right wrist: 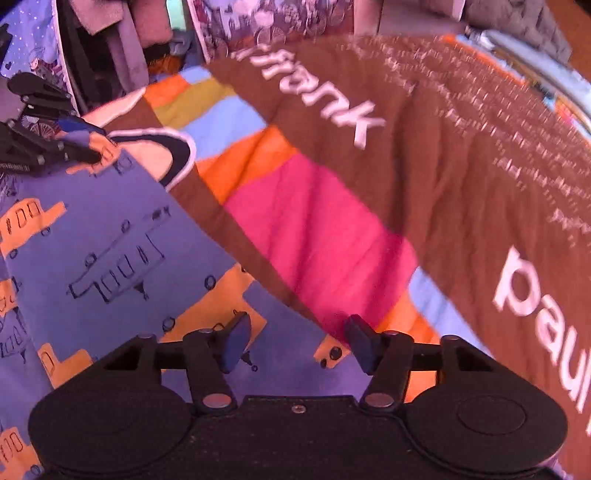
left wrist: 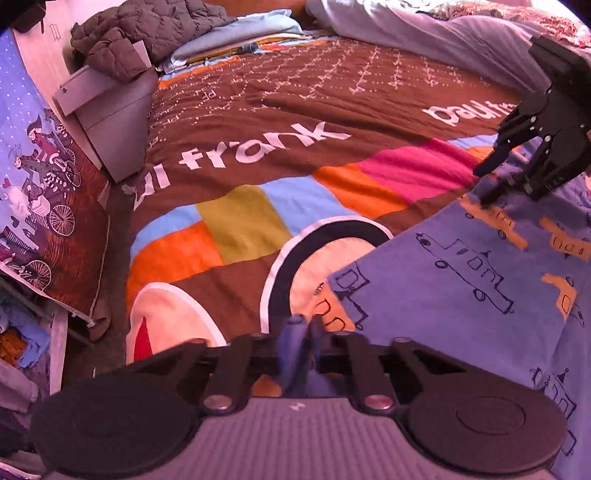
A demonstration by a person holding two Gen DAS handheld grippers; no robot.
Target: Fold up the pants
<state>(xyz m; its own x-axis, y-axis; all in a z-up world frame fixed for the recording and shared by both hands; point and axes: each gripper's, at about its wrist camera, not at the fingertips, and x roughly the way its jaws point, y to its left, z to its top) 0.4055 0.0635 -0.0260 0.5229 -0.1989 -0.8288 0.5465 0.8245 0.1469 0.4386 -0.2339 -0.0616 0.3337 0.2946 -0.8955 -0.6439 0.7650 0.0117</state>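
Blue pants point(left wrist: 461, 295) printed with orange and outlined cars lie flat on the bed, at the lower right of the left wrist view. My left gripper point(left wrist: 300, 332) is shut on one corner of them, and blue cloth bunches up between its fingers. In the right wrist view the same pants point(right wrist: 110, 221) fill the lower left, with the left gripper point(right wrist: 92, 147) pinching their far corner. My right gripper point(right wrist: 297, 343) hovers over the pants' near edge, jaws apart, with the cloth beneath and between the pads. From the left wrist view the right gripper point(left wrist: 487, 188) stands at the pants' far corner.
A brown bedspread point(left wrist: 258, 129) with coloured blocks and white lettering covers the bed. A dark quilted jacket point(left wrist: 140, 33) lies on a grey bedside unit point(left wrist: 107, 110) at the far left. A pale blanket point(left wrist: 406, 33) is heaped at the far end. Patterned cloth point(left wrist: 37, 166) hangs on the left.
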